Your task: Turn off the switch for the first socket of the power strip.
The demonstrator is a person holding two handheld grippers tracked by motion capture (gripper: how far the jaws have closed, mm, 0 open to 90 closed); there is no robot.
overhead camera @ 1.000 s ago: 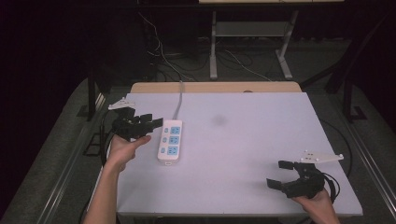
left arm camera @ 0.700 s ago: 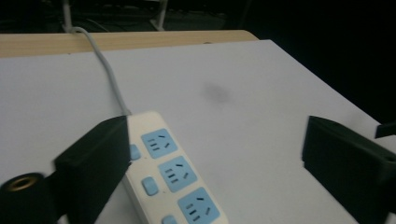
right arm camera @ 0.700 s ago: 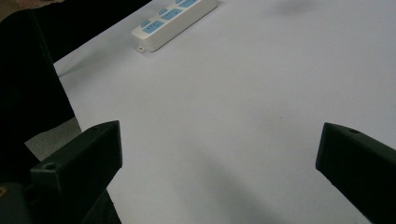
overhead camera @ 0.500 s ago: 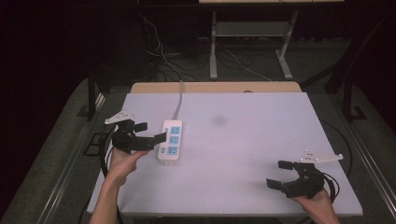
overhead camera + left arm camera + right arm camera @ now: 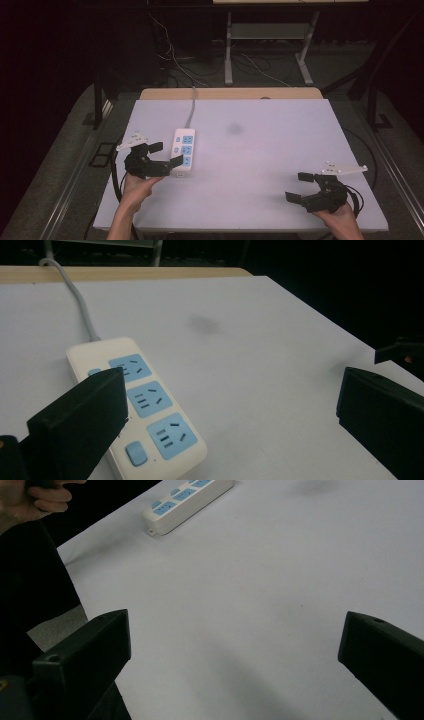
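A white power strip (image 5: 183,150) with blue sockets lies on the left part of the white table (image 5: 260,160). Its grey cord (image 5: 191,107) runs off the far edge. My left gripper (image 5: 166,155) sits at the strip's near left end; its jaws have just been opening and stand wide apart. In the left gripper view the strip (image 5: 145,405) lies just ahead, beside one jaw of the left gripper (image 5: 230,415), with no pad pressing on it. My right gripper (image 5: 299,187) rests open near the front right corner, and the right gripper (image 5: 230,665) has bare table between its jaws.
A dark smudge (image 5: 234,129) marks the table's middle. A wooden board (image 5: 230,93) lines the far edge. Behind the table stand a metal frame (image 5: 229,50) and loose cables on the dark floor. The table drops off close to both hands.
My left gripper has come toward the person, from beside the strip's left side to its near end, and its jaws stand wider. The right gripper has stayed put.
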